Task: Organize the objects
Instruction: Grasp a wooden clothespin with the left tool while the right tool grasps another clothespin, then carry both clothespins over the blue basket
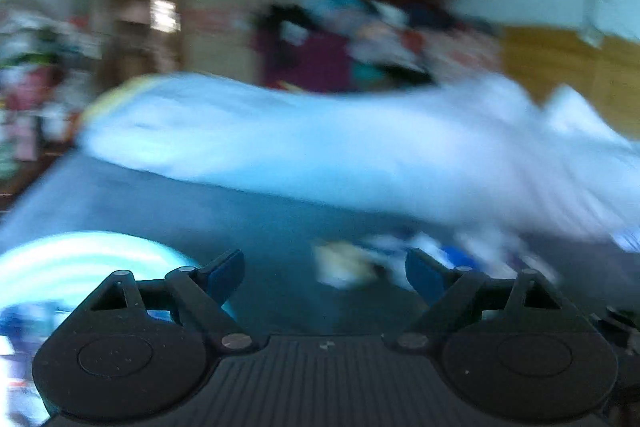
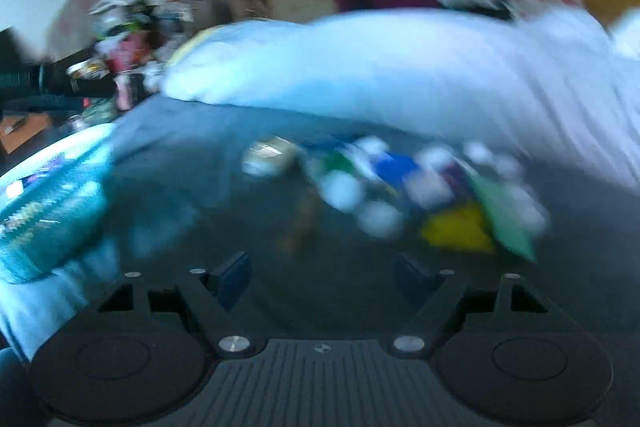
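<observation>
Both hand-held grippers, left (image 1: 325, 273) and right (image 2: 322, 277), gape empty above blurred clutter (image 2: 400, 187).

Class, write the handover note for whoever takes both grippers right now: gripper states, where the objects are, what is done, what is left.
Left gripper: open, holding nothing.
Right gripper: open, holding nothing.
Both views are motion-blurred. A pile of small colourful objects lies on the dark blue bedsheet, ahead of the right gripper, in front of the white bedding. A teal basket sits at the left.
Done: nothing that can be told.
Left: pick up the pile; the basket is probably the destination.
</observation>
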A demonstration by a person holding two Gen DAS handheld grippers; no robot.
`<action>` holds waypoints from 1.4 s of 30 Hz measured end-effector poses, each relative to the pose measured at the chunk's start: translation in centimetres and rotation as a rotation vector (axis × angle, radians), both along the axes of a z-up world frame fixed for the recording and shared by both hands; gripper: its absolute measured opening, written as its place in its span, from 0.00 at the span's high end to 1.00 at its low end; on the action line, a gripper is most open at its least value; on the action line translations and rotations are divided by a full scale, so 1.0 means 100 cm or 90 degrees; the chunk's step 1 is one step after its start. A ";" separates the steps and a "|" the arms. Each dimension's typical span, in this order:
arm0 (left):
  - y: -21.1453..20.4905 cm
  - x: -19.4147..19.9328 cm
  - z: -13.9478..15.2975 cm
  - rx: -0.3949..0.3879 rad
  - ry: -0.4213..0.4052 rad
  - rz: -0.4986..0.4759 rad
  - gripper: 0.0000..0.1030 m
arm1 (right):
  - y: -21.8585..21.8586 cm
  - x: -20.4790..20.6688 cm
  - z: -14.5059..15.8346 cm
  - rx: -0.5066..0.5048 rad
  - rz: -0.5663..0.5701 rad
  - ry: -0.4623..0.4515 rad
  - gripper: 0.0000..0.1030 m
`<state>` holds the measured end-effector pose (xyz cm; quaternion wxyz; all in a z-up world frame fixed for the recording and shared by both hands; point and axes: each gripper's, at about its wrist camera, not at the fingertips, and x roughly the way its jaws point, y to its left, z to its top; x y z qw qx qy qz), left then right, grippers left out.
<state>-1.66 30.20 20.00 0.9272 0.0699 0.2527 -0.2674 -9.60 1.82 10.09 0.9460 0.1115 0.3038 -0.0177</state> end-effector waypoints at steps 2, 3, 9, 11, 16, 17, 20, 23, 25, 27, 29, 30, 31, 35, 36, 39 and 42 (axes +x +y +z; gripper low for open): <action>-0.037 0.008 -0.029 0.028 0.041 -0.058 0.22 | -0.023 -0.010 -0.012 0.033 -0.035 0.011 0.24; -0.058 0.016 -0.050 0.041 0.081 -0.082 0.26 | -0.032 -0.012 -0.017 0.044 -0.051 0.014 0.25; -0.126 0.032 -0.122 0.063 0.147 -0.112 0.42 | -0.058 -0.016 -0.032 0.089 -0.099 0.002 0.34; -0.134 0.034 -0.135 0.077 0.147 -0.106 0.49 | -0.058 -0.011 -0.033 0.085 -0.092 -0.003 0.39; -0.140 0.037 -0.154 0.085 0.121 -0.067 0.85 | -0.061 -0.002 -0.025 0.067 -0.067 -0.021 0.53; -0.132 0.035 -0.150 0.080 0.120 -0.064 0.86 | -0.060 0.001 -0.023 0.068 -0.060 -0.023 0.54; -0.106 0.024 -0.139 0.077 0.089 -0.028 0.86 | -0.057 0.022 -0.021 0.080 -0.029 -0.025 0.57; -0.072 0.022 -0.131 0.063 0.092 0.028 0.86 | -0.044 0.067 -0.031 0.117 0.024 -0.019 0.57; -0.054 0.016 -0.123 0.055 0.088 0.050 0.86 | -0.028 0.101 -0.038 0.126 0.053 -0.009 0.59; -0.044 0.014 -0.117 0.055 0.082 0.058 0.86 | -0.011 0.134 -0.047 0.115 0.062 0.010 0.59; -0.037 0.014 -0.112 0.054 0.084 0.061 0.86 | 0.002 0.159 -0.053 0.085 0.047 0.024 0.60; -0.037 0.015 -0.108 0.055 0.079 0.062 0.86 | 0.007 0.169 -0.056 0.073 0.047 0.028 0.60; -0.036 0.016 -0.108 0.055 0.081 0.062 0.86 | 0.012 0.179 -0.059 0.063 0.048 0.037 0.61; -0.038 0.021 -0.113 0.054 0.091 0.064 0.85 | 0.025 0.200 -0.065 0.019 0.051 0.041 0.61; -0.040 0.023 -0.116 0.053 0.095 0.065 0.86 | 0.026 0.202 -0.065 0.011 0.050 0.043 0.63; -0.042 0.026 -0.121 0.048 0.099 0.064 0.86 | 0.026 0.202 -0.066 -0.006 0.041 0.048 0.78; -0.043 0.024 -0.117 0.040 0.096 0.065 0.86 | 0.021 0.193 -0.063 -0.006 0.044 0.042 0.85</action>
